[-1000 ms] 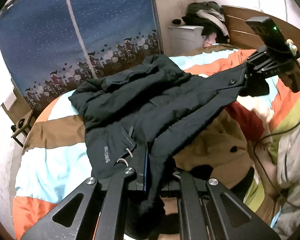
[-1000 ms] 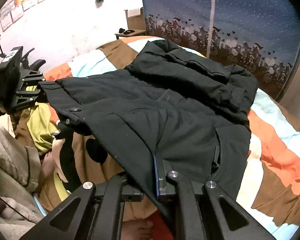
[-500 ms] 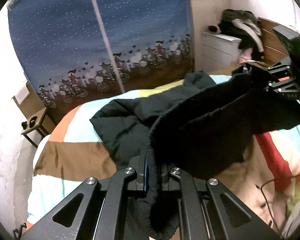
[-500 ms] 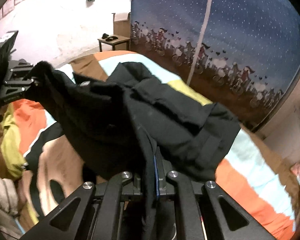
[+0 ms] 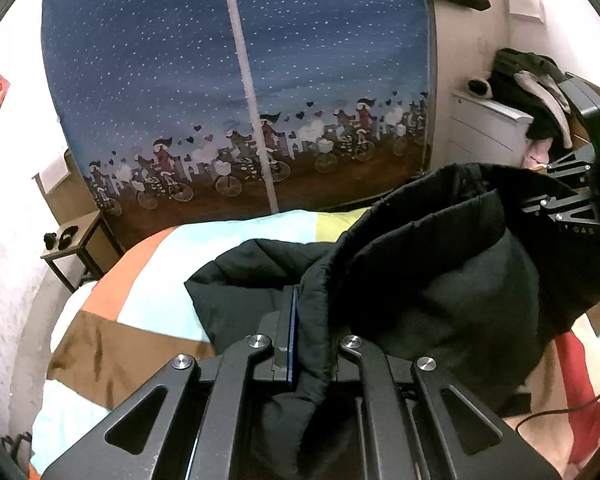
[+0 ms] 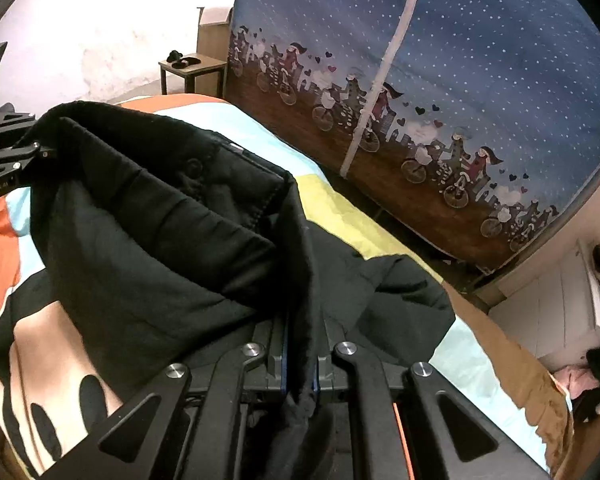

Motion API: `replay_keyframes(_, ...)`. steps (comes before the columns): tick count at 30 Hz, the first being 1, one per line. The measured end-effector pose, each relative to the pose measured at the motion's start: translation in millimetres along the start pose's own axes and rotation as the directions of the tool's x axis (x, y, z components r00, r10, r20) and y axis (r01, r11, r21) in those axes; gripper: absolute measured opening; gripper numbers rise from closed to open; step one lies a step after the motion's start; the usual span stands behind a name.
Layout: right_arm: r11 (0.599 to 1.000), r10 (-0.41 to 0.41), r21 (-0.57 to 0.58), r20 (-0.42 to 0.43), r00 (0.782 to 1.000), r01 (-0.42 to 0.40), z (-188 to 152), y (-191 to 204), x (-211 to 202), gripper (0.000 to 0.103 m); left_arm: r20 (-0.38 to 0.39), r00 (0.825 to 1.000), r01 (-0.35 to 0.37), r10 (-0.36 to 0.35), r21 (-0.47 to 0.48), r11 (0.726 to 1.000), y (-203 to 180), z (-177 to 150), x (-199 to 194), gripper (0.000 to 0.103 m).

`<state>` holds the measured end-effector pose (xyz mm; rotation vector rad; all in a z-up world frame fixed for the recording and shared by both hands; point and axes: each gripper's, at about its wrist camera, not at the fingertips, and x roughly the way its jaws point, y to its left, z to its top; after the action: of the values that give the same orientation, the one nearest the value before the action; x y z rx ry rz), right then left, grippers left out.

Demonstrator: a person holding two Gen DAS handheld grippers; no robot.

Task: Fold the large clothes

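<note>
A large black padded jacket (image 5: 432, 280) lies partly on a bed and is lifted at its near edge. My left gripper (image 5: 308, 344) is shut on the jacket's hem, which bunches between its fingers. My right gripper (image 6: 300, 344) is shut on the hem further along; the jacket (image 6: 160, 216) hangs in a fold between the two. The right gripper shows in the left wrist view at the right edge (image 5: 572, 196), and the left gripper in the right wrist view at the left edge (image 6: 8, 152). The lower part of the jacket rests on the bed.
The bed has a striped cover (image 5: 148, 288) in orange, pale blue, brown and yellow. A blue curtain with bicycle figures (image 5: 240, 80) hangs behind it. A small side table (image 5: 76, 244) stands far left. A white drawer unit with piled clothes (image 5: 496, 124) stands at the right.
Both grippers have lifted the jacket's near edge up off the bed and carried it forward toward the curtain. The jacket went from spread flat to doubled over in a hanging fold.
</note>
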<state>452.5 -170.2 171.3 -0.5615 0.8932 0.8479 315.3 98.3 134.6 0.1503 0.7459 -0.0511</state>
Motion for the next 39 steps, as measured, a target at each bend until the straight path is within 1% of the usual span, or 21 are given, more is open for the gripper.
replay_keyframes(7,0.999,-0.007,0.032,-0.005,1.0,0.007,14.6,-23.0,29.3,0.008,0.013,1.0,-0.003,0.003,-0.041,0.999,9.9,17.0,34.8,0.005)
replay_keyframes(12,0.999,-0.013,0.051,0.001,1.0,0.013,12.8,-31.6,46.2,0.008,0.003,1.0,-0.007,0.007,-0.05,0.999,11.3,19.2,55.7,0.005)
replay_keyframes(19,0.998,-0.016,0.058,-0.004,1.0,0.016,10.4,-34.9,66.8,0.009,-0.031,0.999,-0.018,0.016,-0.049,0.999,14.5,18.5,83.0,0.005)
replay_keyframes(21,0.998,-0.014,0.054,-0.002,1.0,0.014,11.8,-37.0,70.5,0.013,-0.05,0.999,-0.022,0.02,-0.051,0.998,15.8,16.6,93.0,0.005)
replay_keyframes(25,0.996,-0.038,0.076,0.035,0.999,0.035,15.7,-49.3,67.2,0.022,-0.087,0.996,-0.027,0.022,-0.057,0.998,18.3,13.5,112.5,0.005)
replay_keyframes(27,0.991,-0.065,0.123,0.068,0.996,0.056,17.8,-62.4,58.9,0.025,-0.097,0.995,-0.027,0.021,-0.064,0.998,20.1,14.1,117.5,0.005)
replay_keyframes(28,0.988,-0.071,0.14,0.078,0.994,0.06,18.4,-66.9,55.6,0.029,-0.104,0.994,-0.025,0.017,-0.075,0.997,21.8,14.5,119.8,0.005)
replay_keyframes(30,0.981,-0.105,0.175,0.11,0.988,0.085,17.9,-76.9,44.6,0.04,-0.119,0.993,-0.015,0.002,-0.111,0.994,25.7,14.9,122.6,0.006)
replay_keyframes(31,0.977,-0.133,0.185,0.128,0.983,0.108,17.3,-80.2,38.8,0.053,-0.12,0.993,-0.011,-0.004,-0.128,0.992,26.6,15.2,121.4,0.006)
replay_keyframes(32,0.97,-0.172,0.196,0.157,0.972,0.14,14.5,-81.8,30.6,0.07,-0.12,0.993,-0.006,-0.01,-0.139,0.99,27.3,15.7,120.0,0.006)
replay_keyframes(33,0.966,-0.201,0.2,0.185,0.962,0.164,11.8,-81.8,23.5,0.077,-0.116,0.993,-0.003,-0.013,-0.14,0.99,27.0,15.5,117.9,0.006)
replay_keyframes(34,0.964,-0.218,0.2,0.207,0.954,0.177,9.5,-81.8,17.5,0.081,-0.109,0.994,-0.001,-0.014,-0.138,0.99,26.8,15.7,115.7,0.006)
replay_keyframes(35,0.962,-0.231,0.197,0.218,0.948,0.189,8.7,-81.6,14.0,0.081,-0.109,0.994,0.002,-0.017,-0.137,0.991,26.8,17.3,114.4,0.006)
replay_keyframes(37,0.954,-0.273,0.194,0.247,0.93,0.228,3.8,-78.0,5.1,0.082,-0.114,0.993,0.01,-0.026,-0.144,0.989,28.4,17.0,111.9,0.006)
replay_keyframes(38,0.948,-0.299,0.194,0.266,0.916,0.253,1.8,-75.8,0.1,0.082,-0.117,0.993,0.01,-0.028,-0.151,0.988,28.9,17.9,111.0,0.007)
replay_keyframes(39,0.939,-0.333,0.195,0.29,0.897,0.285,0.6,-73.8,-6.6,0.083,-0.119,0.992,0.013,-0.032,-0.164,0.986,30.5,19.1,109.5,0.007)
